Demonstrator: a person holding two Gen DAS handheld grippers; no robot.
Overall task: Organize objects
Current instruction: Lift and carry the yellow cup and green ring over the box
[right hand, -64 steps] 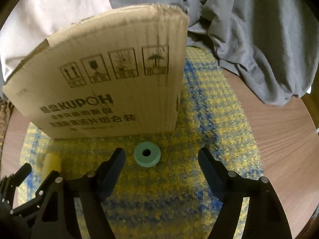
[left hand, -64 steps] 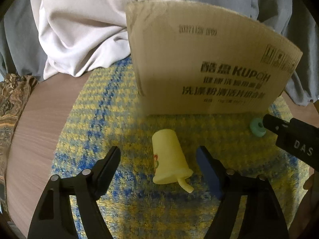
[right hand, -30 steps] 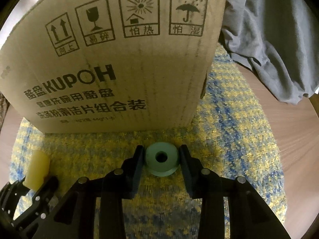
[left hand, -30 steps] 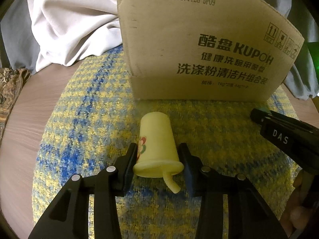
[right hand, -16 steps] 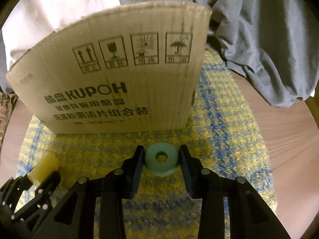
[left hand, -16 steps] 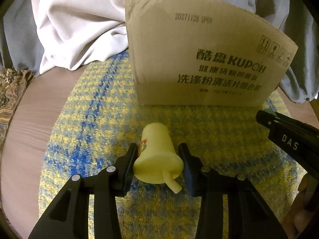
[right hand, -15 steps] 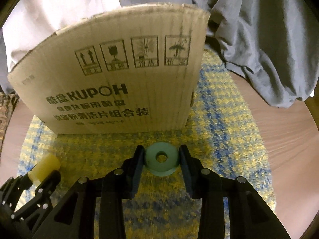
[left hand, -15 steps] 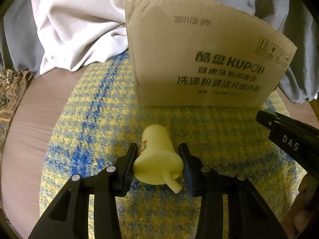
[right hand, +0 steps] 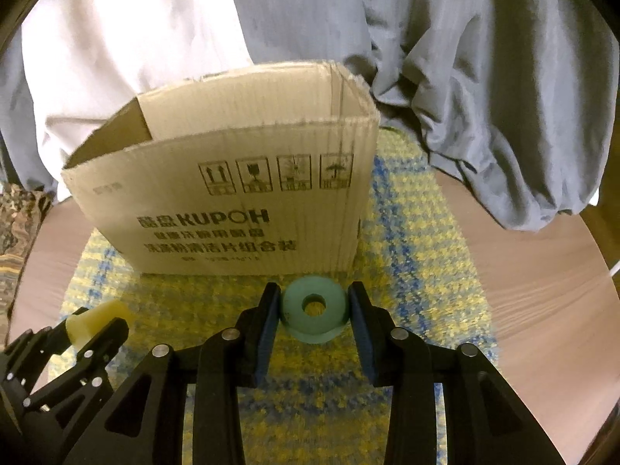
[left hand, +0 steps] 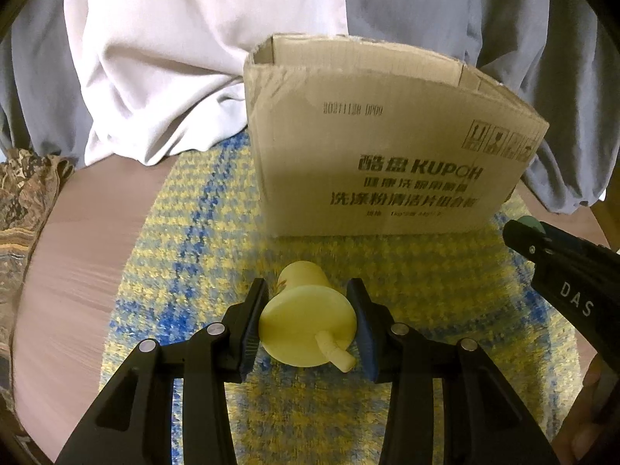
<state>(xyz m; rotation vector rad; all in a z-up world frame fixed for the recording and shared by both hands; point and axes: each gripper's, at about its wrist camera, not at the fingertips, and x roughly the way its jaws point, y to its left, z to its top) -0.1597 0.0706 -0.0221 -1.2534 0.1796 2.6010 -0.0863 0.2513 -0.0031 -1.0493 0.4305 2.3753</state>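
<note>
1. Two black grippers reach forward over a round wooden table (left hand: 73, 255), which fills the lower part of both wrist views and is brown and smooth.
2. Pale white and grey-blue cloth (left hand: 186, 58) is heaped along the far side of the table, behind everything else.
3. A yellow and blue woven mat (left hand: 186, 255) covers the middle of the table.
4. A cardboard box (left hand: 372, 162) stands upright on the far part of the mat. Its top is open, and its near wall carries dark printed lettering and four handling symbols.
5. The left gripper (left hand: 308, 325) is clamped on a pale yellow toy cup (left hand: 306, 329). Both finger pads press the wide lid end, which faces the camera with a short straw stub sticking out. The cup lies tilted, narrow end pointing toward the box, in front of the box's left part.
6. The right gripper (right hand: 313, 316) is clamped on a green ring (right hand: 312, 310), a thick disc with a round hole through its middle. The pads press its two sides. It sits in front of the box's right corner, close to the near wall.
7. Whether either object is lifted clear of the mat cannot be told.
</note>
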